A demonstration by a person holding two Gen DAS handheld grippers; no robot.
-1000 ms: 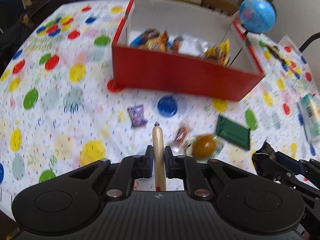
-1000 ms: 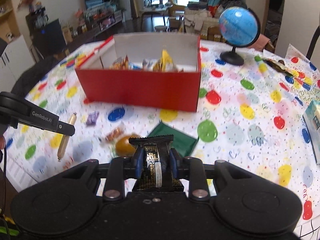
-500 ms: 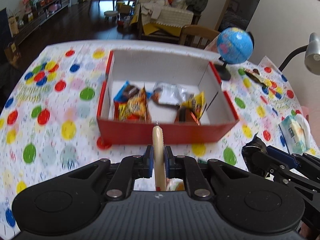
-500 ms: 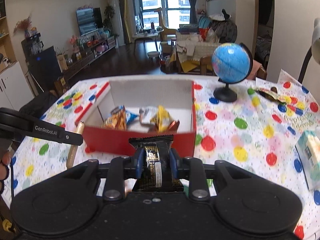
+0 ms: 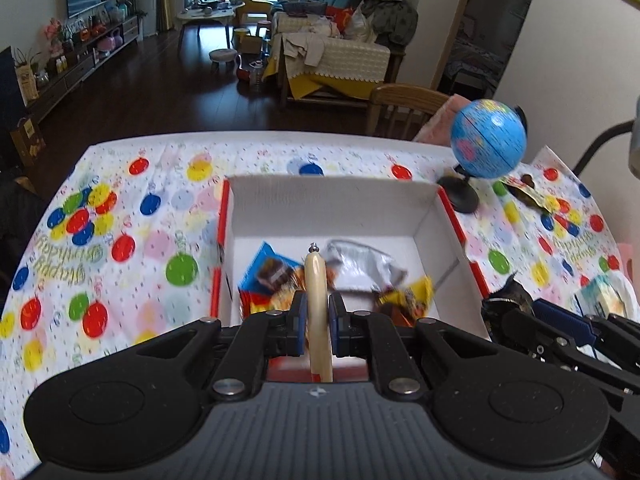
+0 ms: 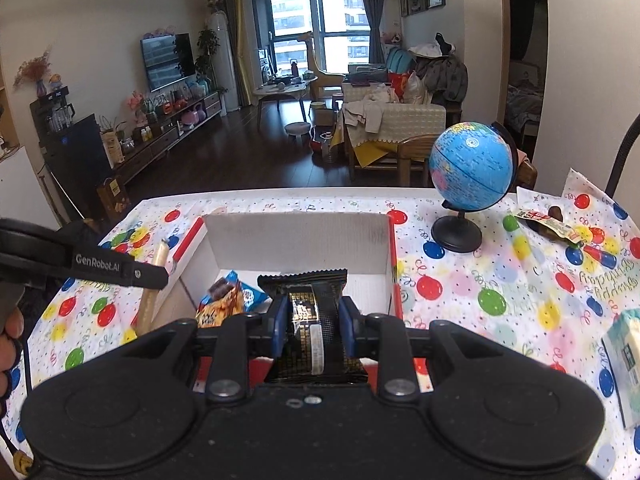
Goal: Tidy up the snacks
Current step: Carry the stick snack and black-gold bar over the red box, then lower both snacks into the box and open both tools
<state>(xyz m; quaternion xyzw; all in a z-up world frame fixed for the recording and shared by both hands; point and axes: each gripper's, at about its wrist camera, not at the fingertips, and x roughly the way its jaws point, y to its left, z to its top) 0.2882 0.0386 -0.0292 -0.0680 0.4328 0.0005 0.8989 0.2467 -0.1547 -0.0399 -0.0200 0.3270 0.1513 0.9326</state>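
Over the red snack box [image 5: 448,208] you carry both loads at the drop-off step; your left gripper [image 5: 318,320] pinches a pale sausage stick [image 5: 316,280] upright between its pads, tip at twelve o'clock above the packets inside; your right gripper [image 6: 312,320] clamps a black wafer packet [image 6: 308,292] across its middle. Next, I judge, you need each clear of the near wall, then release; the globe [image 6: 472,166] stands at two o'clock.

The lower end of the sausage stick [image 5: 318,304] vanishes behind the left gripper's [image 5: 318,320] body at bottom centre. The black snack packet [image 6: 310,320] hides the red box's [image 6: 394,276] near wall. Snacks in the box are blurred, labels unreadable. A tissue pack [image 6: 624,360] is cut by the right edge.
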